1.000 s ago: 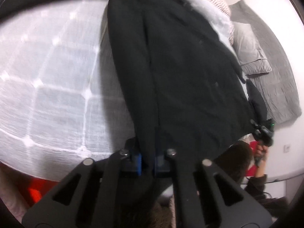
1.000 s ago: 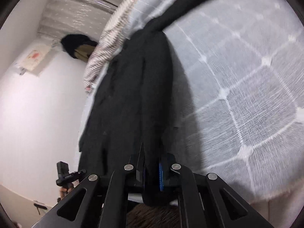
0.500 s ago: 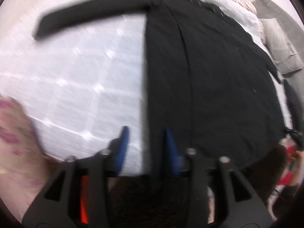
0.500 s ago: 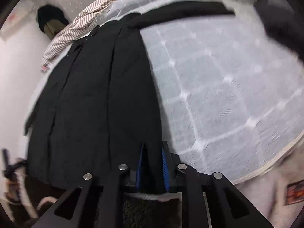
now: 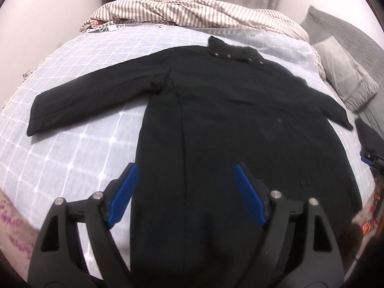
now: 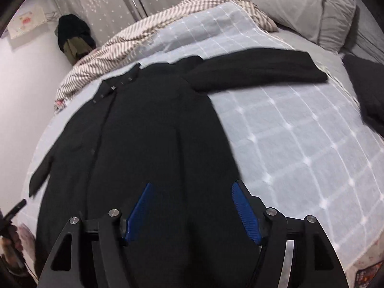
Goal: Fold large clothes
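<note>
The left gripper [image 5: 184,192] hangs over the hem of a black coat [image 5: 216,124], its blue pads [image 5: 124,192] opening with nothing pinched between them. The right gripper [image 6: 192,206] is likewise opening above the coat's lower edge. Beyond both grippers the coat lies flat on the bed [image 5: 72,168], sleeves spread, collar farthest away.

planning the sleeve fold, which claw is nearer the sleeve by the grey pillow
Right. The right claw is at the hem below that sleeve; the left claw is at the opposite hem side.
</note>
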The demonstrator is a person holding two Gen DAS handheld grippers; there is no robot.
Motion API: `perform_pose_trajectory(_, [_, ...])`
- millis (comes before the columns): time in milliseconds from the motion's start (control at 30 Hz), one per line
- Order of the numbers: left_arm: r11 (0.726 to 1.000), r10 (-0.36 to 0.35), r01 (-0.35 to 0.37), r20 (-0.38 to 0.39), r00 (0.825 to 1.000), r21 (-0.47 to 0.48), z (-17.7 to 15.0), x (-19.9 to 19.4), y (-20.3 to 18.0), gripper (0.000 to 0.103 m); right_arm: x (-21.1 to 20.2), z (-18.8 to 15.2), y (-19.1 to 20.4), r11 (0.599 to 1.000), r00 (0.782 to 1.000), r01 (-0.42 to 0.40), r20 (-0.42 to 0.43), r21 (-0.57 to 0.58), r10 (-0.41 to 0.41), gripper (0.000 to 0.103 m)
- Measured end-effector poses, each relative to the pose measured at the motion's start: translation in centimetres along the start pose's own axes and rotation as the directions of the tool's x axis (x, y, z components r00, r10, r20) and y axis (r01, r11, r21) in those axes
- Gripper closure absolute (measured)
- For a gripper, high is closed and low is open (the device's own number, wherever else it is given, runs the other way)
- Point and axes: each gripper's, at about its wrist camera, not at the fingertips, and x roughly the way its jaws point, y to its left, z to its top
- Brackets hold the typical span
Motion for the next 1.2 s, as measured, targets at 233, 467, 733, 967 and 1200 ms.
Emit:
perform_pose_trajectory(233, [0.978,0.054,-0.057,-0.02,0.998,-0.2,2.9,4.0,5.6,0.02,3.3,4.5,5.4,1.0,0.999,-0.01,0.035,0.008,0.01,0.031])
perform_pose_trajectory(467, [0.913,0.064,-0.083,-0.061,0.996,-0.399,3.5,8.7,14.2,0.02,6.7,7.1,9.1,1.0,0.998,-0.023,0.065,0.01,0.023,0.025])
perform_pose_trajectory(733, [0.792,0.026,0.022,0.071,0.997,-0.611,2.2,11.0,21.1,0.02,12.7,4.9,11.1,0.996,0.998,0.025,-0.061,-0.091,-0.031,0.024])
perform_pose_trajectory(967, [0.679,0.03,0.127,0.2,0.979,-0.723,2.1,12.0,23.9,0.02,13.1,4.1,12.5,0.986,0.998,0.024,-0.048,-0.163,-0.032,0.024])
perform_pose_trajectory(1200, [0.572,0.155,0.039,0.155,0.976,-0.819,3.9,13.3,26.7,0.049,13.3,4.1,11.5,0.994,0.998,0.026,-0.051,-0.105,-0.031,0.024])
